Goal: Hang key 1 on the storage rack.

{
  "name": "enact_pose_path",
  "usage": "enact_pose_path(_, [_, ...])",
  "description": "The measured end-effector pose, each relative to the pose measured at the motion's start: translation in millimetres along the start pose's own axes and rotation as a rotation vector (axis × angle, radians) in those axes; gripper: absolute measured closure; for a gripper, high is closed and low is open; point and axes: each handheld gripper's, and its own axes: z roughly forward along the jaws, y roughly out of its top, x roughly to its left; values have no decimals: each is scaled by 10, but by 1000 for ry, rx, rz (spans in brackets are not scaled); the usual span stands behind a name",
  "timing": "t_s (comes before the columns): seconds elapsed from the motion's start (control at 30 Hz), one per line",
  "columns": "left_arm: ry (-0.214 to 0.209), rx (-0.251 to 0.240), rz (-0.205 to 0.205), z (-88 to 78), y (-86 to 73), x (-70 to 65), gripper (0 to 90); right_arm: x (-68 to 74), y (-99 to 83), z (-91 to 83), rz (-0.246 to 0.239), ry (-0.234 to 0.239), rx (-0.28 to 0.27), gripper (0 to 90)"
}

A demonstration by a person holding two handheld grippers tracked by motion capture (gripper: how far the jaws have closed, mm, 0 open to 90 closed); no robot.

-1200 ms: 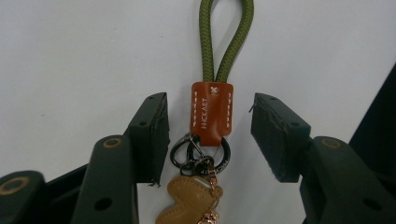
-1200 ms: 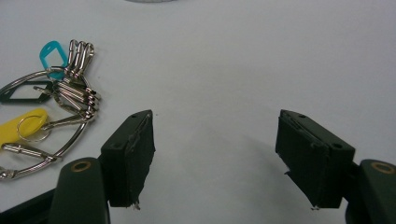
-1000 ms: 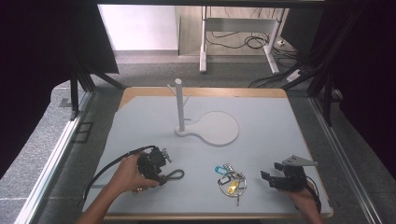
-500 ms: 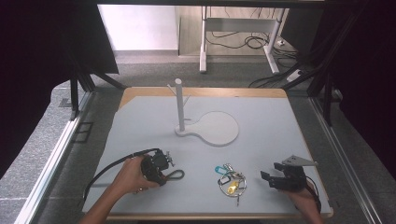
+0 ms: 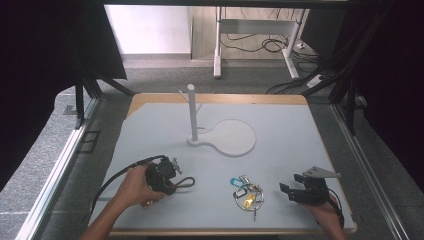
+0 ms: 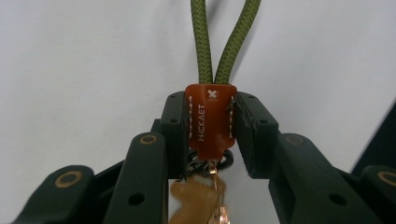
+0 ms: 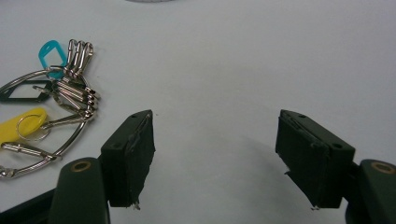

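A pale grey table (image 5: 280, 165) carries a white peg stand (image 5: 192, 112) at its middle. The left gripper (image 5: 162, 175) is clamped on the orange leather tab (image 6: 210, 116) of a green cord keychain (image 5: 185, 182); the smooth tab could slip if pulled sideways. The right gripper (image 5: 300, 192) rests wide open, holding nothing, just beside a bunch of keys (image 5: 247, 192).

olive cord (image 6: 224, 42), orange tag (image 6: 210, 116), yellow tag (image 7: 23, 122)

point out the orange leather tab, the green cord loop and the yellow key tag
orange leather tab (image 6: 210, 116), left gripper view, middle of its face between the jaws
green cord loop (image 6: 201, 46), left gripper view, its left strand
yellow key tag (image 7: 25, 122), right gripper view, its flat body
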Motion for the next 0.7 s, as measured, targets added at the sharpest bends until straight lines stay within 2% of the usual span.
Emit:
enact_pose_path(0.13, [-3, -63, -18, -190, -51, 27, 666, -2, 2, -9, 1, 0, -3, 279])
enact_pose_path(0.4, [4, -139, -40, -497, -99, 92, 666, -1, 5, -17, 3, -1, -5, 279])
enact_pose_path(0.7, [14, -172, -46, -672, -90, 128, 666, 0, 6, -22, 2, -1, -7, 279])
